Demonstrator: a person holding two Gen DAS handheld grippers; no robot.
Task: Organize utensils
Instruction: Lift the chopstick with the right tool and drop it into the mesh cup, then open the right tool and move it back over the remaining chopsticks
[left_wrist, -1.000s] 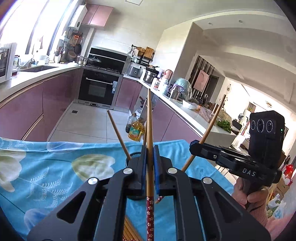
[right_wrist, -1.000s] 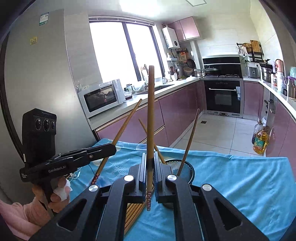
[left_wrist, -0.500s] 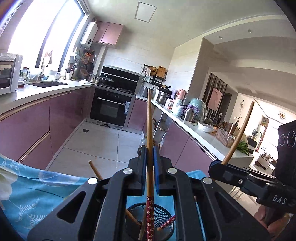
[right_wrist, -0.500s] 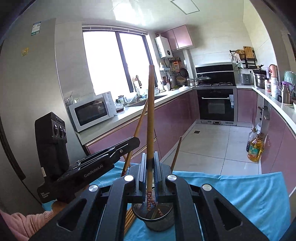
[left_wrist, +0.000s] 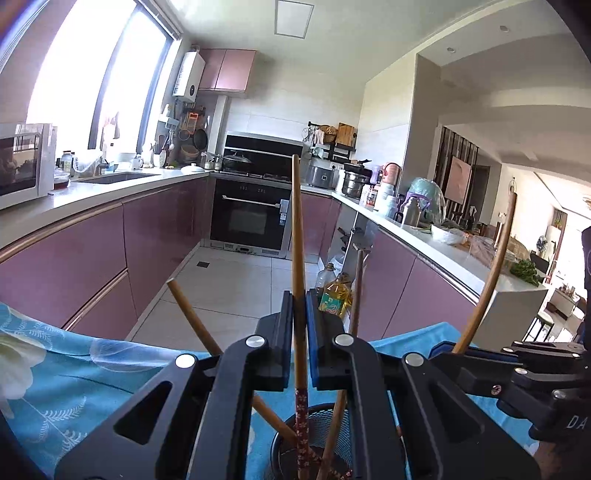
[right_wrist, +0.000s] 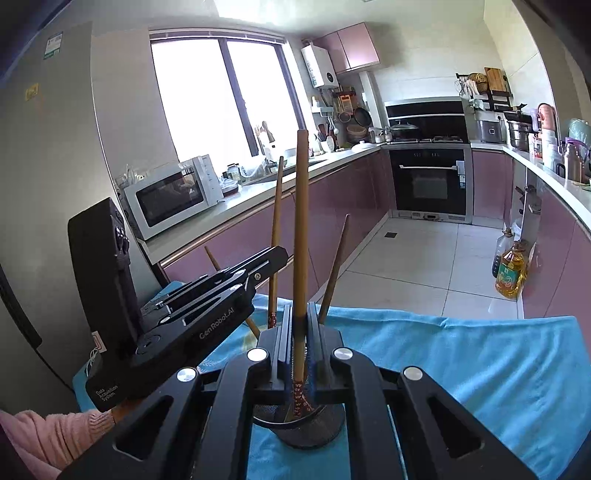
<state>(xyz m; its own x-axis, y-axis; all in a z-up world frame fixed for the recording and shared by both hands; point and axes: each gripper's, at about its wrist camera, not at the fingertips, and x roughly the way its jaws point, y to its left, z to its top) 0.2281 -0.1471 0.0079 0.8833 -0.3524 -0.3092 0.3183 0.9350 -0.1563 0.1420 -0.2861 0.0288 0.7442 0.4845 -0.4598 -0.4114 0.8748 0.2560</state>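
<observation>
On the blue cloth, left wrist view: left gripper (left_wrist: 300, 339), fingers clamped on one upright chopstick (left_wrist: 297, 236), its red patterned end reaching down into a black mesh holder (left_wrist: 343, 411) that stands near the cloth's far edge. Two loose chopsticks in the holder: one (left_wrist: 192, 319) leaning left, one (left_wrist: 356, 288) leaning slightly right. At the right edge of the view, right gripper (left_wrist: 448, 349), closed on a second chopstick (left_wrist: 491, 273) tilted rightward. Cloth (left_wrist: 74, 373) printed with white flowers. Beyond it, a kitchen with purple cabinets (left_wrist: 155, 243), an oven (left_wrist: 251, 218) and an oil bottle (left_wrist: 334, 295) on the floor.

Right wrist view: right gripper (right_wrist: 300, 339), fingers closed on an upright chopstick (right_wrist: 301, 229), patterned end inside the holder (right_wrist: 314, 424), which sits directly below the fingers. Left gripper (right_wrist: 279, 258) to the left, clamped on a chopstick (right_wrist: 276, 229) standing over the same holder. One loose chopstick (right_wrist: 336, 269) leans right; another tip (right_wrist: 211, 256) shows behind the left gripper. Pink sleeve (right_wrist: 48, 439) at lower left. Microwave (right_wrist: 173, 195) on the counter.
</observation>
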